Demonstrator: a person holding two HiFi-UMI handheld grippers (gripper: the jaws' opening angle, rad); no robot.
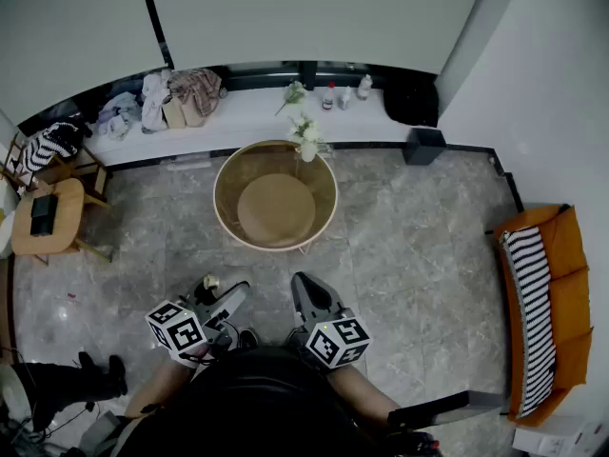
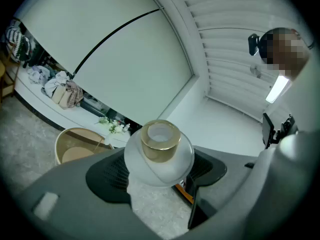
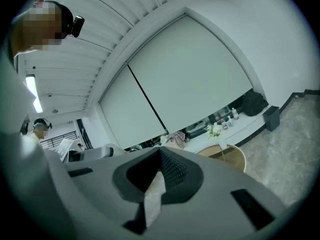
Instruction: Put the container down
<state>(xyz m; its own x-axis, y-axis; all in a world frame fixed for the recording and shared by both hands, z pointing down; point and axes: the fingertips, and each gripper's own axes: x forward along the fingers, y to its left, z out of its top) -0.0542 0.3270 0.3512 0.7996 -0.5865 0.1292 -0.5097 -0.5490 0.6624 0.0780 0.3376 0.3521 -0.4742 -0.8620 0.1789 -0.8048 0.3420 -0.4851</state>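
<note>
A white frosted container (image 2: 159, 156) with a gold rim sits between the dark pads of my left gripper (image 2: 157, 173), which is shut on it with the jaws wide apart. It is held in the air, mouth toward the camera. In the head view the left gripper (image 1: 221, 293) is low at the centre left, close to my body, with the container (image 1: 210, 281) showing as a small pale shape at its tip. My right gripper (image 1: 303, 286) is beside it with its jaws together and nothing in them; in its own view the right gripper (image 3: 160, 156) points up toward the window blind.
A round glass-and-wood table (image 1: 225, 174) stands ahead on the marble floor, with a vase of white flowers (image 1: 306, 141) at its far edge. Behind it a white ledge (image 1: 247, 112) carries clothes and bottles. An orange sofa (image 1: 557, 312) is at the right, a small wooden table (image 1: 67, 217) at the left.
</note>
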